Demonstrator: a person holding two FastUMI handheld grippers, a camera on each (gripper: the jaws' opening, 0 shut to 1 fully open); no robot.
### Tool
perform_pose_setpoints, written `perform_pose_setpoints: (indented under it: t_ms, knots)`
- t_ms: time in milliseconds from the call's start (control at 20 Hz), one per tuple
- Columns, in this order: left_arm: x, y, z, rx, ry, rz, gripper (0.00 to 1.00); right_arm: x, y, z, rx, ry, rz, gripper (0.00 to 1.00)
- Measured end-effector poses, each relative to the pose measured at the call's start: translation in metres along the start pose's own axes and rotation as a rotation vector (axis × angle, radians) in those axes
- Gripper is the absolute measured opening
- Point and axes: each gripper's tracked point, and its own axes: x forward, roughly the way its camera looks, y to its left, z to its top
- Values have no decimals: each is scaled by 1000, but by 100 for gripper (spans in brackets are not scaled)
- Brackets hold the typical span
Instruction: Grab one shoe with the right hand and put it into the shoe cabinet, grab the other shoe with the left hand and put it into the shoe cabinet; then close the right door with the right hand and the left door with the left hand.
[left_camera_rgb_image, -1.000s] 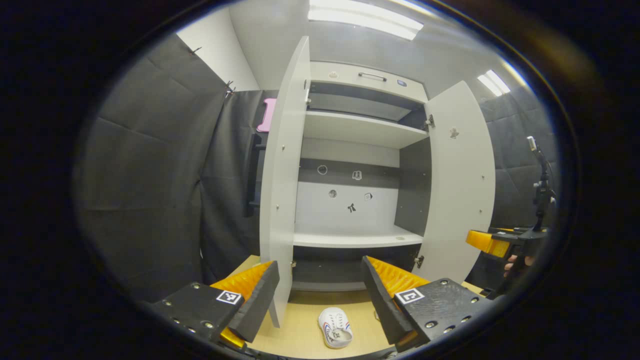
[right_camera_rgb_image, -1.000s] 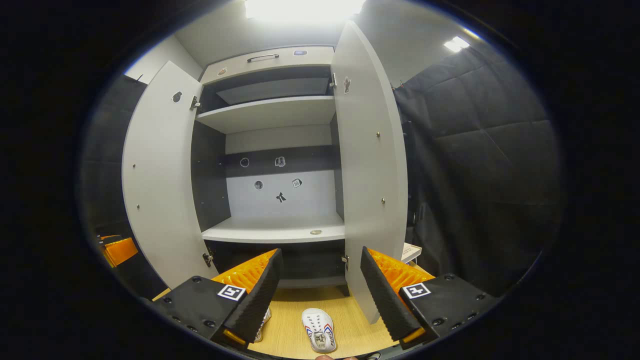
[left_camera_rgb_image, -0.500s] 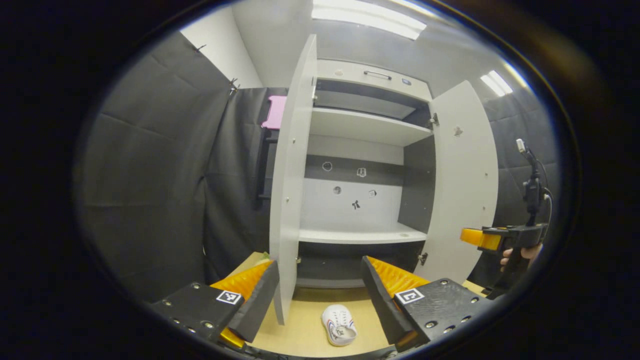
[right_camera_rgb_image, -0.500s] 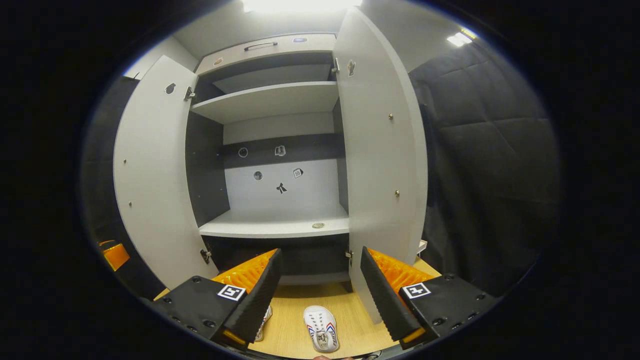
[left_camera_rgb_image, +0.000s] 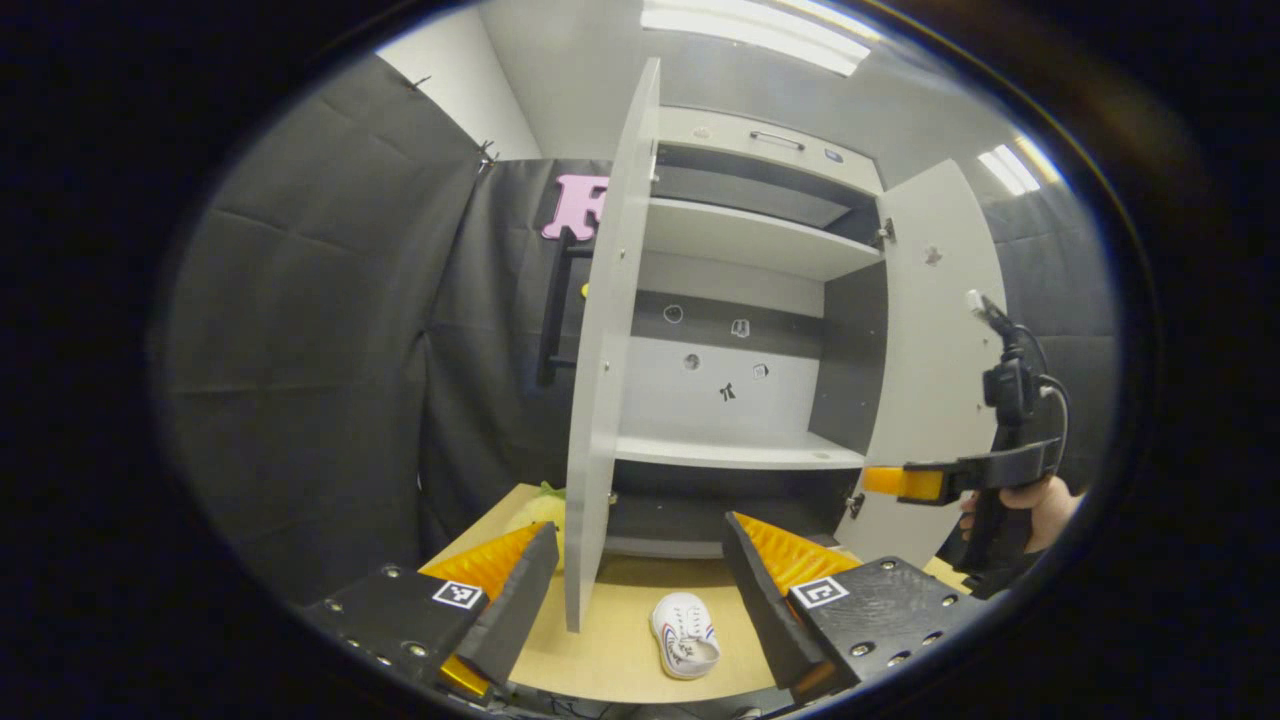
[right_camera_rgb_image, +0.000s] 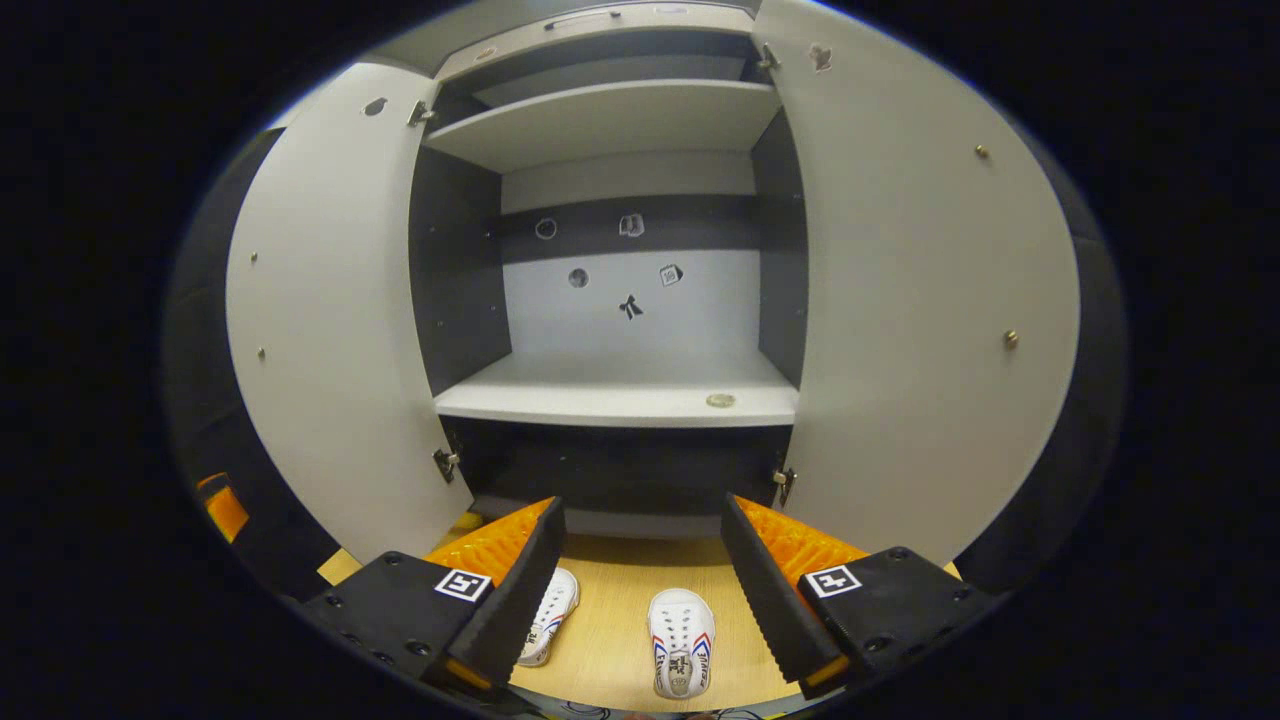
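Left gripper view: the left tool (left_camera_rgb_image: 640, 600) is standing with its jaws wide apart, holding nothing. A white shoe (left_camera_rgb_image: 686, 635) with red and blue side stripes is lying on the wooden floor (left_camera_rgb_image: 610, 650) between and beyond the fingers, nearer the right finger. Any writing on it is too small to read. The shoe cabinet (left_camera_rgb_image: 745, 330) is standing open behind, its left door (left_camera_rgb_image: 605, 350) edge-on. Farther right, a hand (left_camera_rgb_image: 1040, 500) is holding the right tool (left_camera_rgb_image: 905, 483).

Right gripper view: the right tool (right_camera_rgb_image: 640, 600) is also gaping, empty. One shoe (right_camera_rgb_image: 680, 655) is lying between its fingers; the other shoe (right_camera_rgb_image: 548, 628) is lying partly behind the left finger. Small stickers (right_camera_rgb_image: 630, 306) are dotting the cabinet's back wall, unreadable.
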Motion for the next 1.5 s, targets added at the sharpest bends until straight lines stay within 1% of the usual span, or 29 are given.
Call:
perform_pose_setpoints:
  t_ms: [50,150,200,300,400,450,500,700,750,800,850,900,950,1000,1050,1100,1150,1200,1300,1350,1400,1450,1500]
  knots:
    - [1,-2,-4,-3,13,0,94,13,0,-20,2,58,4,98]
    - [5,-10,-6,-15,31,-5,93,32,-1,-57,24,153,13,98]
    - [7,-14,-8,-18,42,-8,95,40,-2,-77,34,200,15,99]
    - [15,-24,-14,-13,80,-12,93,52,-5,-119,24,294,24,98]
    - [23,-31,-18,8,108,-16,95,62,-6,-154,1,357,41,98]
    - [26,-35,-17,19,115,-18,93,67,-5,-170,-3,384,48,99]
    - [29,-38,-16,29,123,-16,95,71,-5,-187,2,415,53,98]
    - [33,-43,-13,50,136,10,95,89,-9,-238,13,519,55,98]
    - [34,-43,-15,52,139,18,96,93,-11,-251,6,548,50,93]
    - [35,-43,-19,53,152,27,95,95,-14,-261,-4,574,38,99]
    - [36,-44,-22,51,165,33,94,96,-15,-270,-8,600,33,93]
    - [36,-46,-22,48,168,35,95,96,-12,-275,-5,611,43,88]
    - [36,-50,-23,45,166,34,95,99,-11,-279,-17,619,44,90]
    - [37,-52,-23,46,169,35,95,100,-13,-287,-42,626,43,77]
    - [38,-56,-23,49,172,38,94,99,-15,-289,-74,640,33,77]
    - [41,-60,-22,52,173,39,93,102,-20,-291,-118,626,2,73]
    - [44,-64,-21,56,171,38,95,102,-23,-293,-165,635,0,66]
    - [47,-68,-20,62,168,36,95,102,-25,-295,-210,628,-4,47]
    - [52,-79,-22,69,173,27,95,101,-24,-294,-231,631,15,40]
    - [54,-86,-23,70,176,19,95,108,-28,-299,-235,624,5,41]
    - [56,-91,-25,69,183,10,95,106,-28,-297,-216,626,15,23]
    - [59,-96,-29,67,191,3,95,98,-25,-287,-216,621,23,21]
    - [62,-101,-32,61,198,-4,95,95,-24,-291,-203,627,42,25]
